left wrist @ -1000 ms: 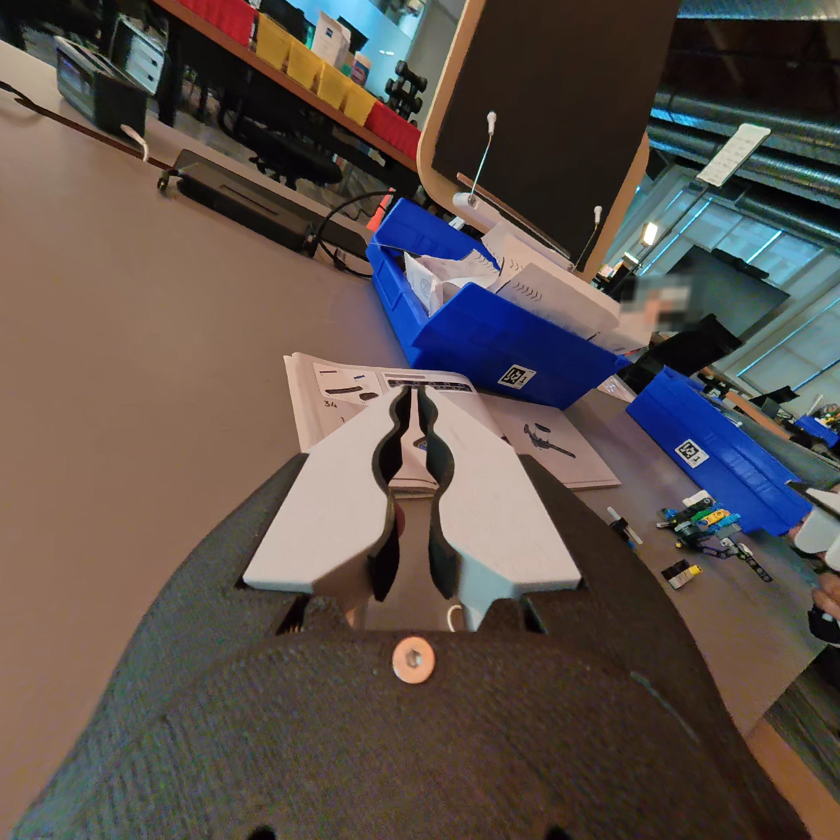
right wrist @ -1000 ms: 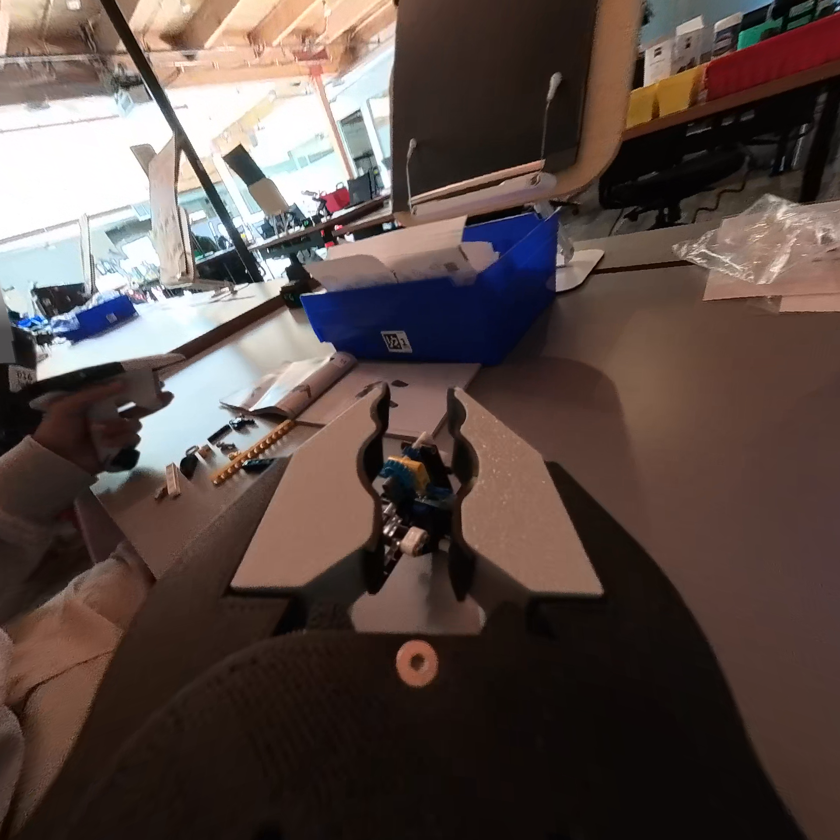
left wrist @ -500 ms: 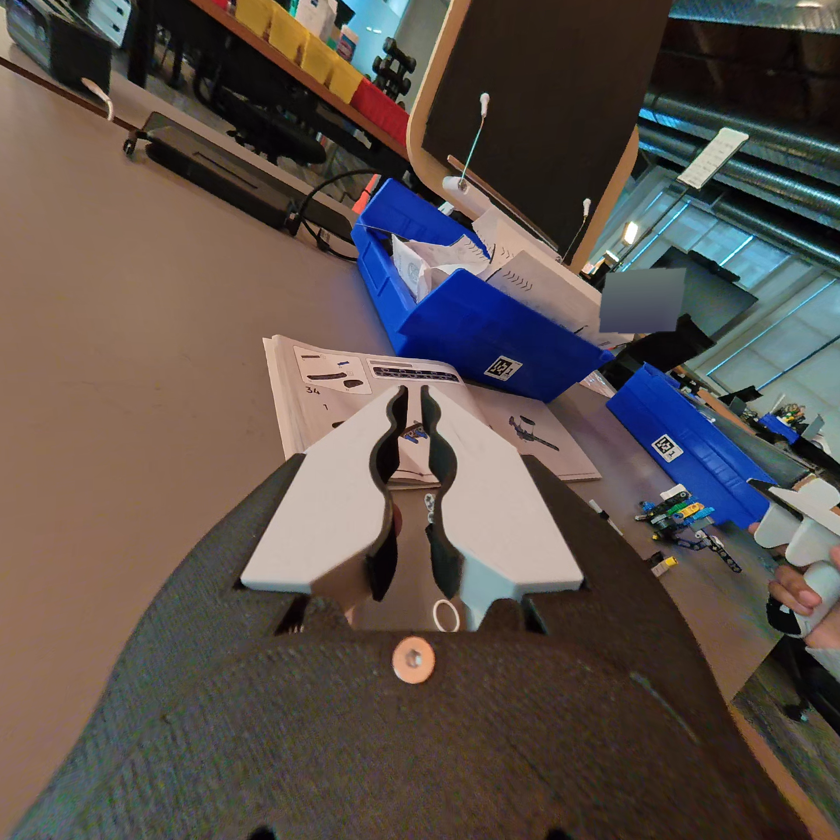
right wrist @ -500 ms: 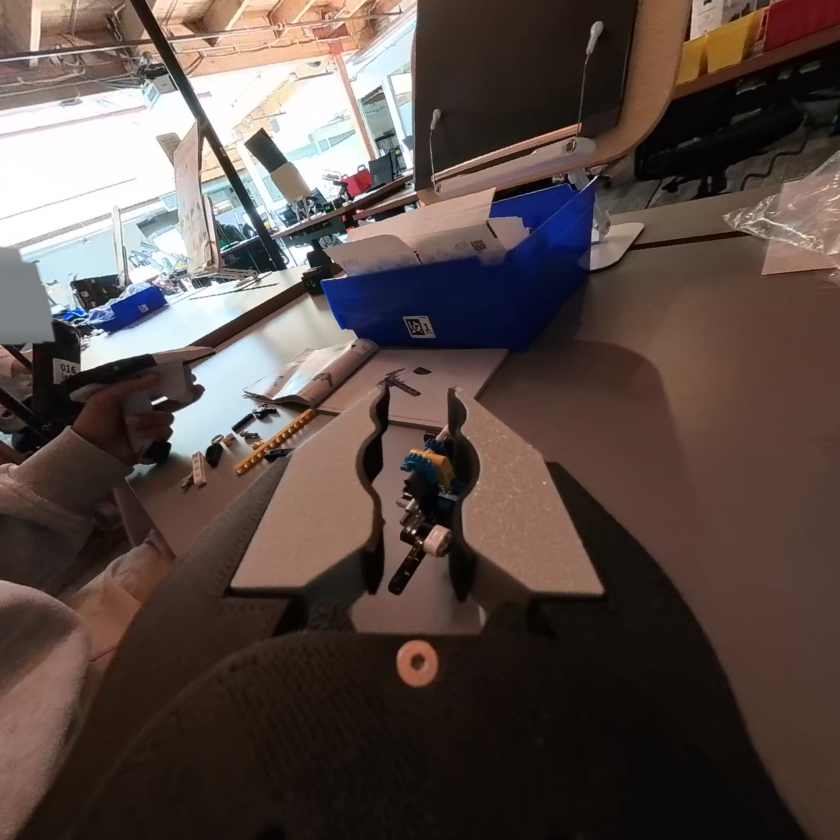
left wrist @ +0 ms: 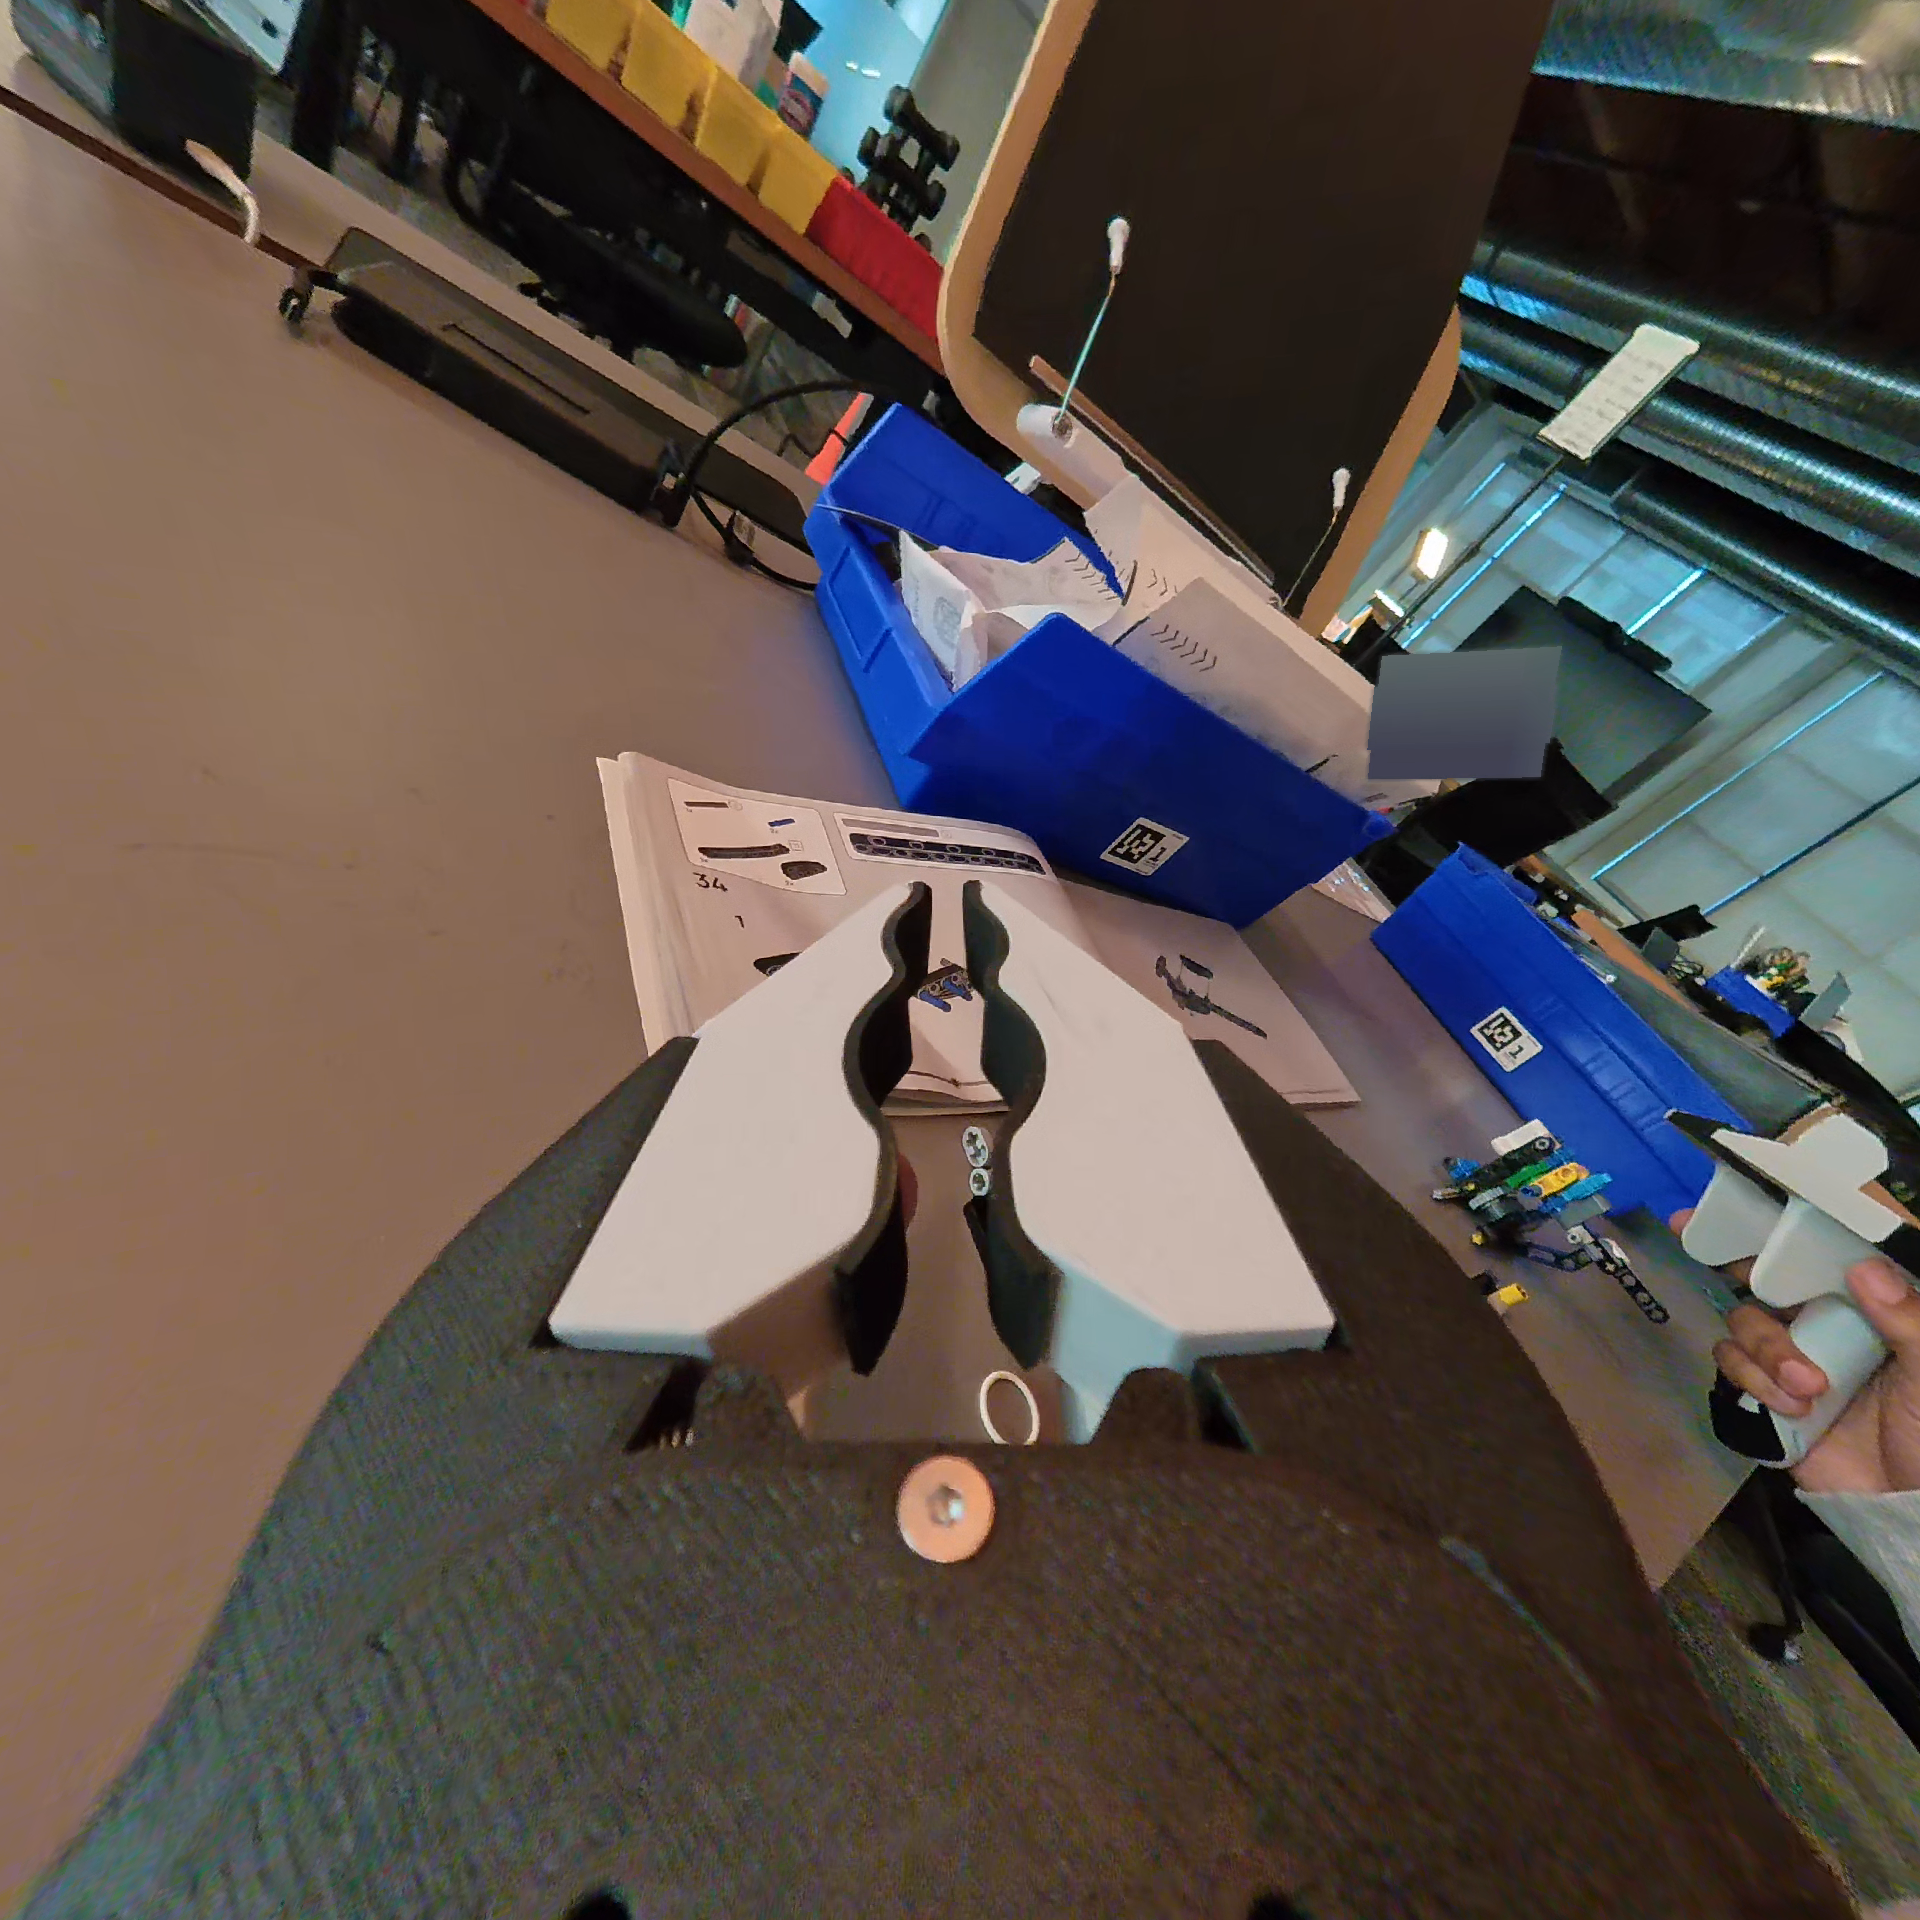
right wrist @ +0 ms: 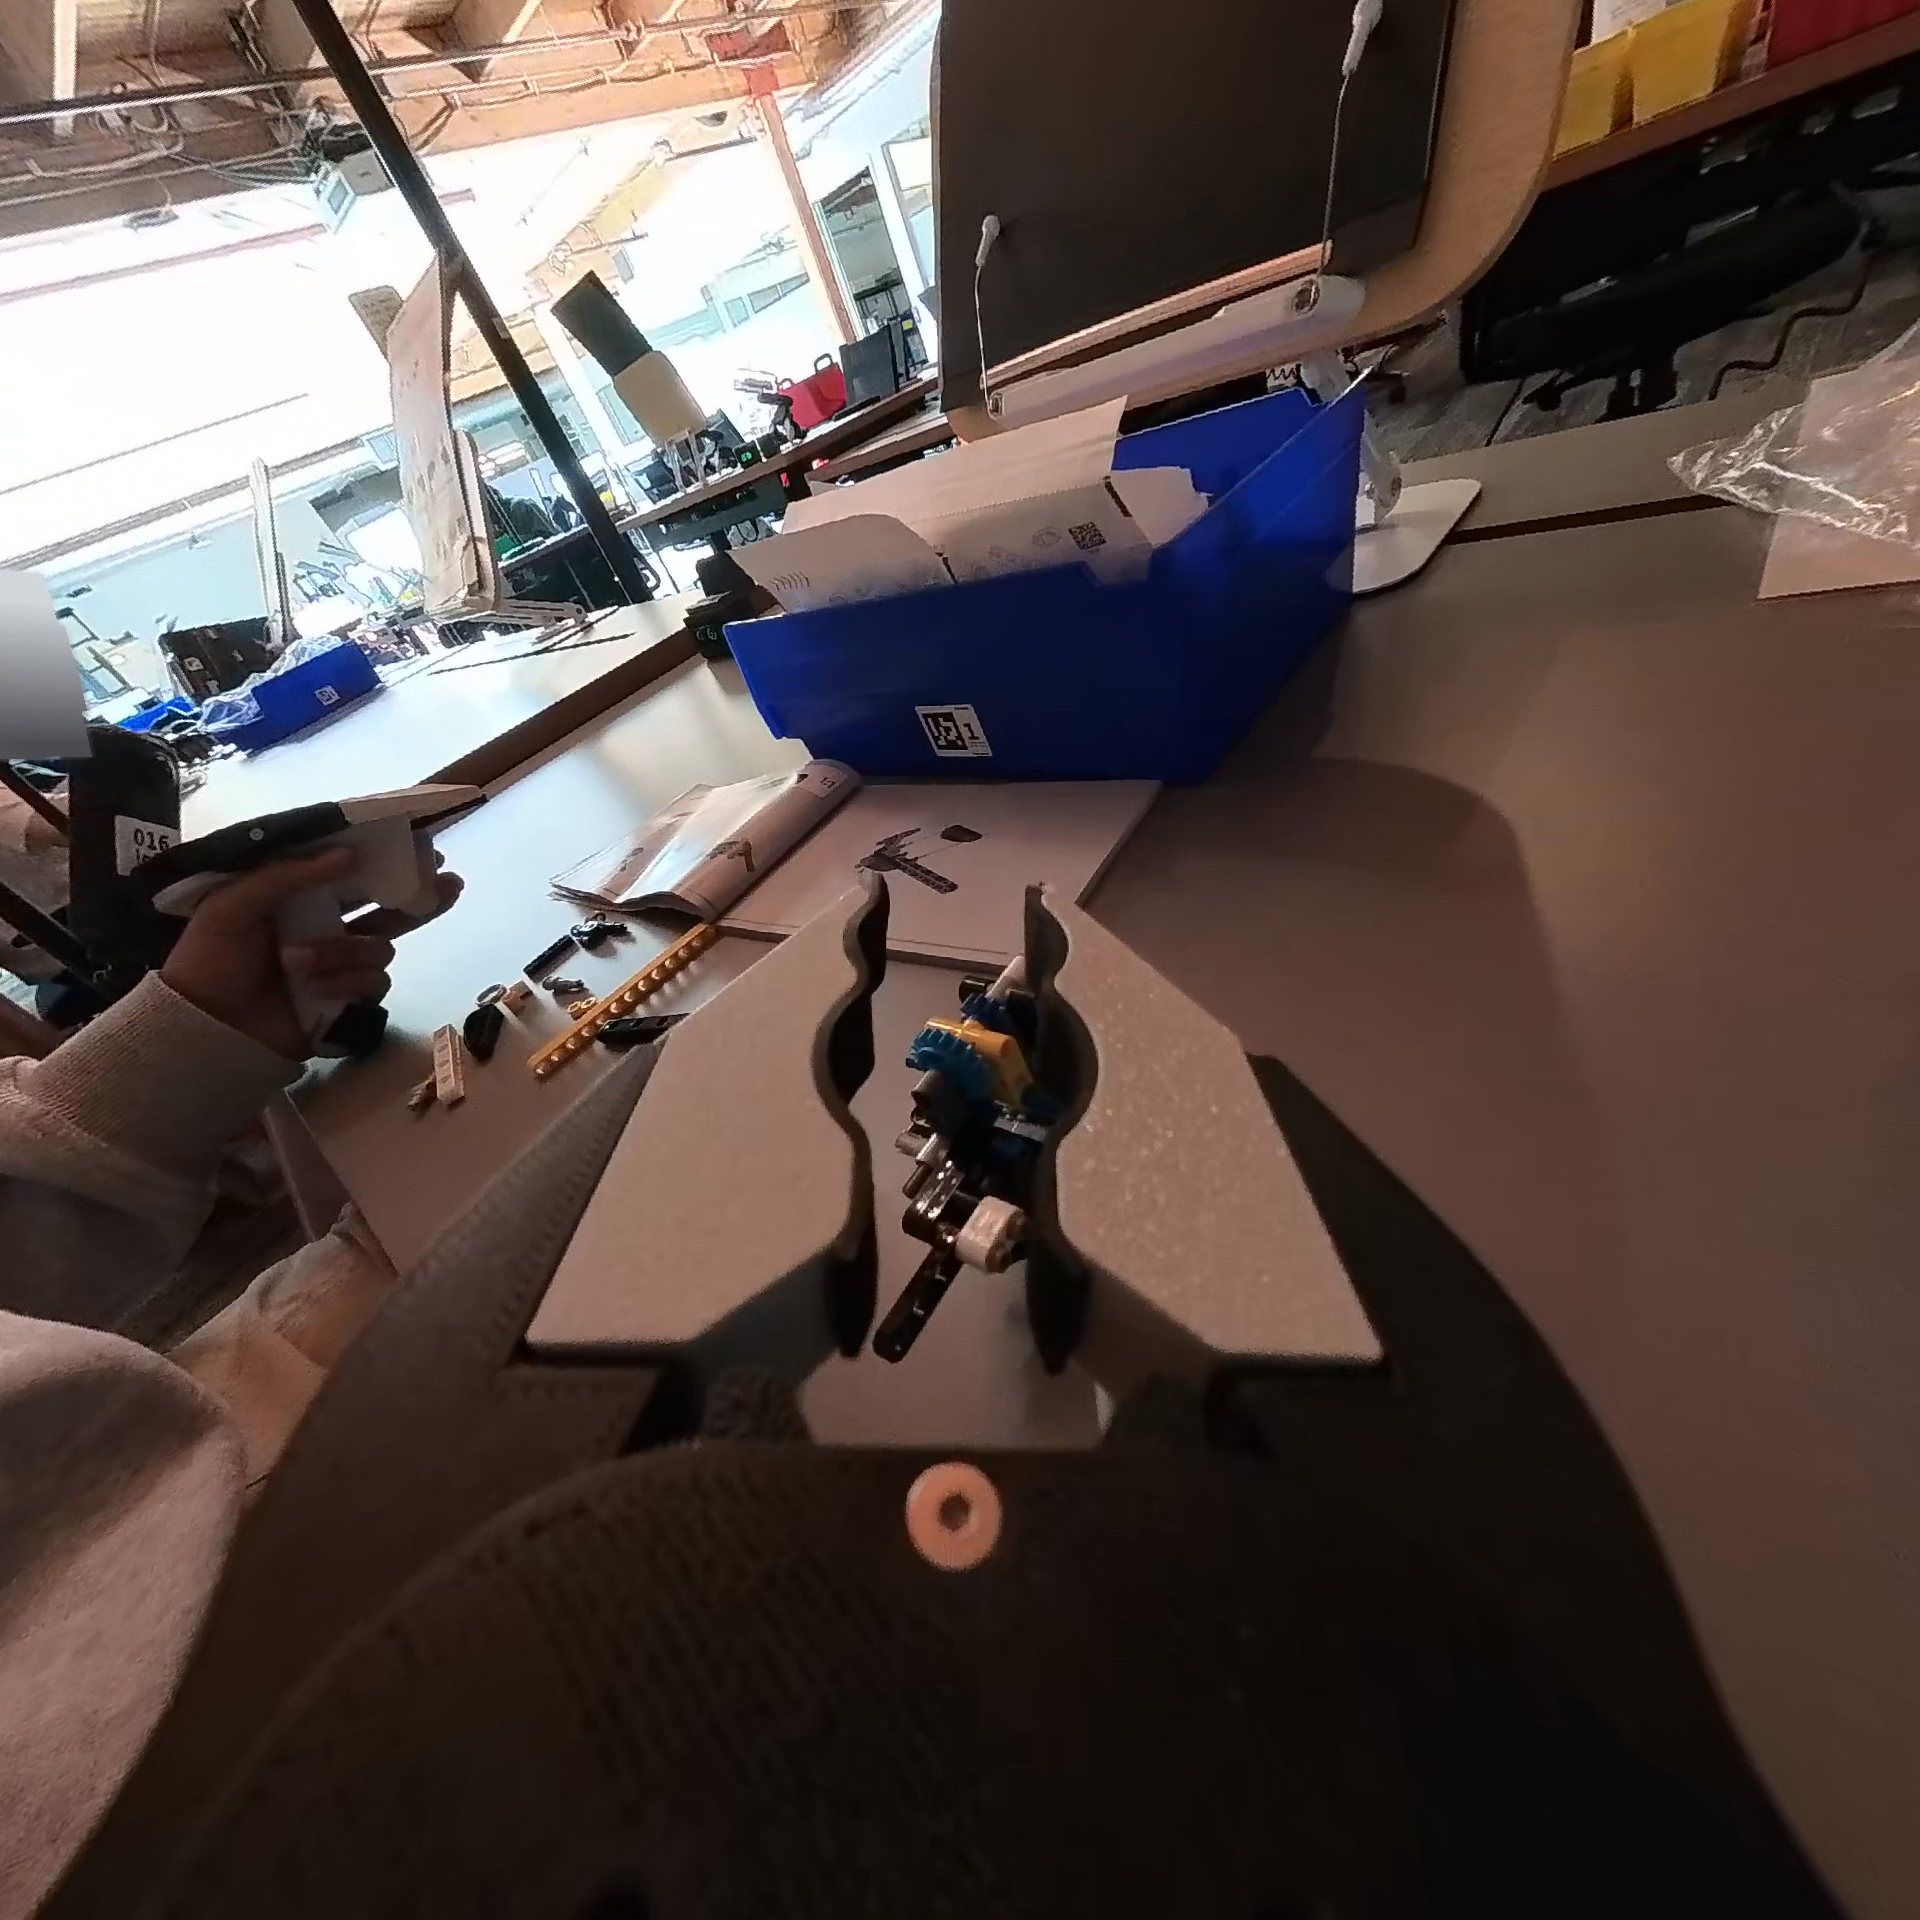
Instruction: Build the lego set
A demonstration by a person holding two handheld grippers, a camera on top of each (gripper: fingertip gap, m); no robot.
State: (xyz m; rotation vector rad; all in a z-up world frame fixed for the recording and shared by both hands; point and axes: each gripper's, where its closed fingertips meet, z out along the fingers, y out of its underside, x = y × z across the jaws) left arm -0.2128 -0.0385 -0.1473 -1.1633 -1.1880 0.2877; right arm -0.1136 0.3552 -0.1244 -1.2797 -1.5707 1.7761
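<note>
Right gripper (right wrist: 954, 904) hangs over the half-built lego model (right wrist: 971, 1101): fingers spread wide, gripping nothing. Model sits lower centre of the right wrist view, inside the gap, hugging the right-hand finger (right wrist: 1153, 1122); contact there can't be told. Clear space to the left-hand finger. Long axis runs along the fingers, from the black beam end near the palm up to the blue gear and yellow block near the tips. So the jaws already straddle it crosswise, and closing should likely catch it across its narrow width.

Left gripper (left wrist: 940, 902) fingers are nearly together at the tips with only a slim gap, holding nothing. It points at the open instruction booklet (left wrist: 727, 883) in frame centre; a small grey pin piece (left wrist: 977, 1158) lies on the table between its fingers. In the left wrist view the model (left wrist: 1517, 1184) shows at right edge, well apart from the left gripper, just beside the right one (left wrist: 1787, 1195). The right is nearer. Loose parts, including a yellow beam (right wrist: 623, 1003), lie mid-left of the right wrist view.
</note>
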